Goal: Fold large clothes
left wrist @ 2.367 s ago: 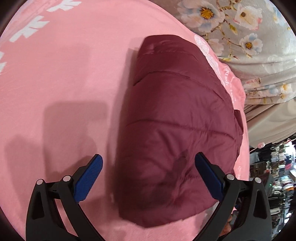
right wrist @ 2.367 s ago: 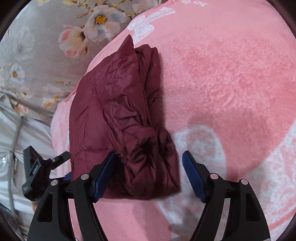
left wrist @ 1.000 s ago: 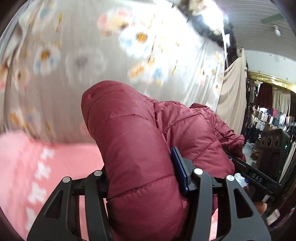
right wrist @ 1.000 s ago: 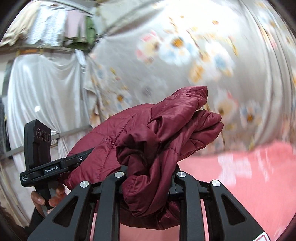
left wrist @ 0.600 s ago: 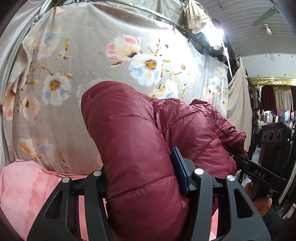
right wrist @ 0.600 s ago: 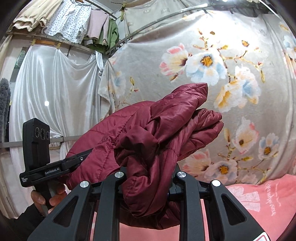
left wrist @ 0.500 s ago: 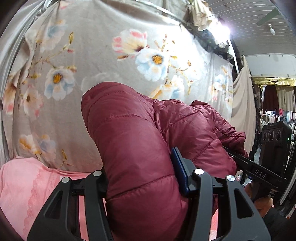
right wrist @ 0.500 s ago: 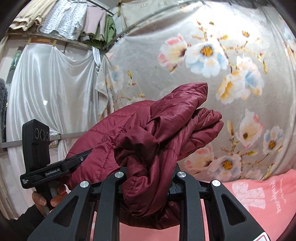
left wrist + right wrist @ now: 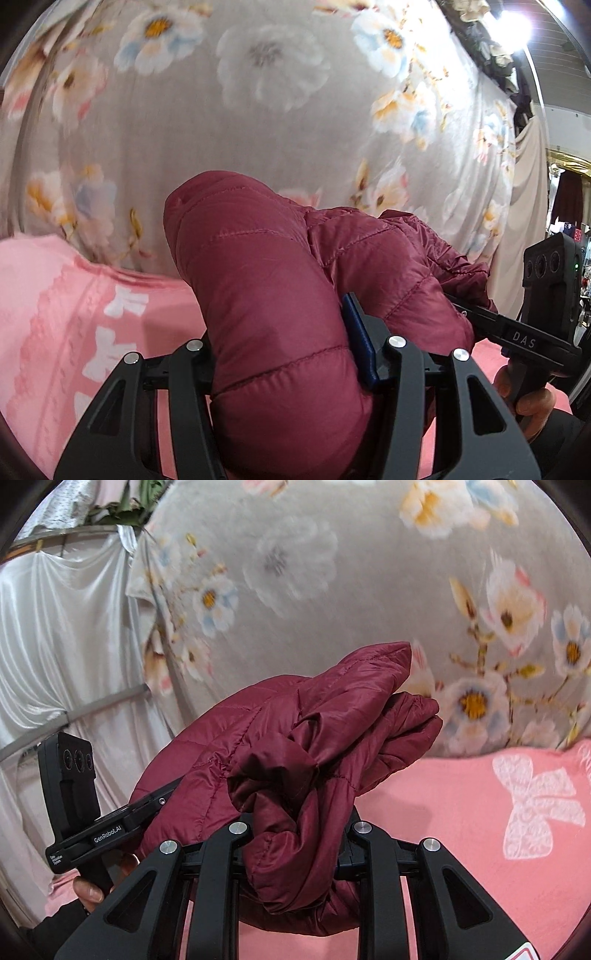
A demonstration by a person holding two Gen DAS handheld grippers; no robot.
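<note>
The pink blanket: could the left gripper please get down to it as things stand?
Probably not directly: the left gripper is shut on the bulky jacket, which bulges between it and the pink blanket.

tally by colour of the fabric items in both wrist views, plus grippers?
Maroon: 1, the folded puffer jacket, clamped in both grippers.
Pink: 1, the pink blanket with white bows.
Grey floral: 1, the flowered sheet hung behind.
White: 1, the satin drape at left in the right wrist view.
Black: 2, the left gripper and right gripper.
Total: 6
</note>
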